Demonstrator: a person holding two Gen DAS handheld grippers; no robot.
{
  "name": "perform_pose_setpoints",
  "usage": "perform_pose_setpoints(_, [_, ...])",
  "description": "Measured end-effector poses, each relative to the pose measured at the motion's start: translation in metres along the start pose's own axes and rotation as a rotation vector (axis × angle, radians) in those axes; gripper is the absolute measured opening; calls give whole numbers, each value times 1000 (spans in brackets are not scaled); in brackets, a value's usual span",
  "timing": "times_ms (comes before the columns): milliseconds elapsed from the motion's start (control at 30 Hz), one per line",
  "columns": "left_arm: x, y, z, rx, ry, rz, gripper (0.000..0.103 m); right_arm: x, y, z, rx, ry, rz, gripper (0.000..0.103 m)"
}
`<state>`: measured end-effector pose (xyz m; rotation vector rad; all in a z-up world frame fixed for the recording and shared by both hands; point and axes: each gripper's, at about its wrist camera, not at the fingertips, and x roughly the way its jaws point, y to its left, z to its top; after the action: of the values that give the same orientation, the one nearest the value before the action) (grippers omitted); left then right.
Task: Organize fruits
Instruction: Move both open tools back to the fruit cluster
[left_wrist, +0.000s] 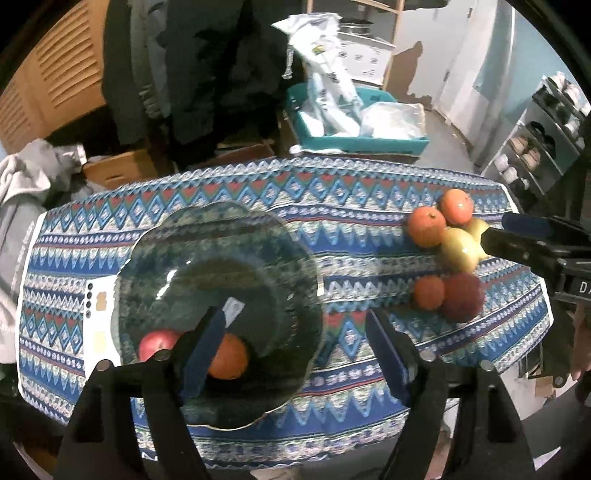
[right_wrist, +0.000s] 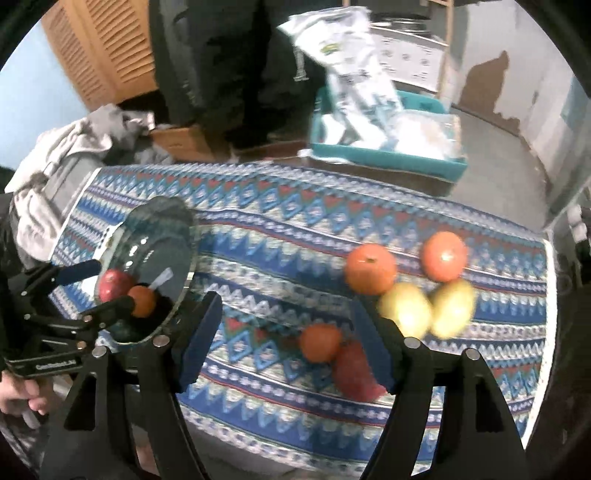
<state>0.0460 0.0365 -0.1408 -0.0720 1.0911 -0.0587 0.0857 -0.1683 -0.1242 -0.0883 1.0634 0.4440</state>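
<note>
Dim indoor light, fisheye-warped edges, motion-blurred fruit, bowl glare.

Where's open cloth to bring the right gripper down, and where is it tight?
Free: the patterned cloth between the glass plate and the loose fruit cluster, plus the strip along the table's far edge. Crowded: the right end, where oranges, lemons and a red apple sit packed together.

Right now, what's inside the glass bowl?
The bowl holds a red apple and an orange. The left gripper covers part of its near side.
</note>
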Motion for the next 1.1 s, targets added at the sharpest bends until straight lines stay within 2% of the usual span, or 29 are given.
perform_pose_setpoints(267, [4, -37, 17, 54, -6, -17, 81, -10, -55, -14, 85, -3, -49, 75])
perform_pose_setpoints(533, [22, -65, 36, 102, 10, -26, 81, -3, -105, -20, 158, 13, -114, 75])
perform_pose_setpoints(867, [62, -83, 61, 117, 53, -38, 81, 35, -170, -21, 276, 83, -151, 75])
perform_pose_setpoints(1100, [91, -85, 71, 109, 90, -44, 81, 64, -194, -23, 339, 123, -140, 75])
